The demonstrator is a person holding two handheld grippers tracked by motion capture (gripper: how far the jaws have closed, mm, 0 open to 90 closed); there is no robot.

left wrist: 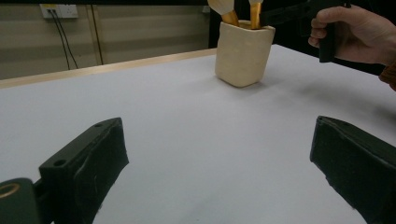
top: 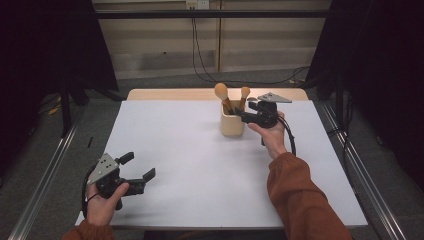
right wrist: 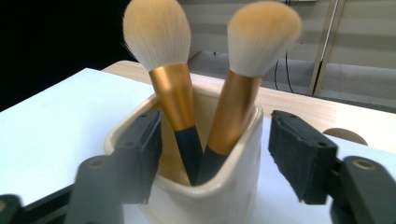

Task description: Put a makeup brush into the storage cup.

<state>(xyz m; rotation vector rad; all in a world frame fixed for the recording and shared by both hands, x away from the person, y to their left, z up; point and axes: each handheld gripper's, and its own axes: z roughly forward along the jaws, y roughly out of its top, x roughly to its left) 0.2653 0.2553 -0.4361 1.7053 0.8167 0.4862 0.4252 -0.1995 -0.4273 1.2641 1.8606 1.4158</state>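
A cream cup point(top: 232, 125) stands at the back right of the white table point(top: 200, 175). It holds two makeup brushes, bristles up: one point(top: 221, 92) on the left, one point(top: 244, 92) on the right. My right gripper point(top: 240, 112) sits at the cup's rim from the right, open. In the right gripper view its jaws flank both brush handles point(right wrist: 180, 98) point(right wrist: 236, 107) without pressing them, and the cup point(right wrist: 224, 196) lies below. My left gripper point(top: 139, 166) rests open near the front left corner, with nothing between its jaws point(left wrist: 217, 135); the cup point(left wrist: 243, 53) stands far ahead.
A wooden strip point(top: 175, 94) runs along the table's back edge. Black cables point(top: 200, 60) hang down the wall behind. Metal rails point(top: 45, 175) flank the table on the floor. Bare white surface spreads between the two grippers.
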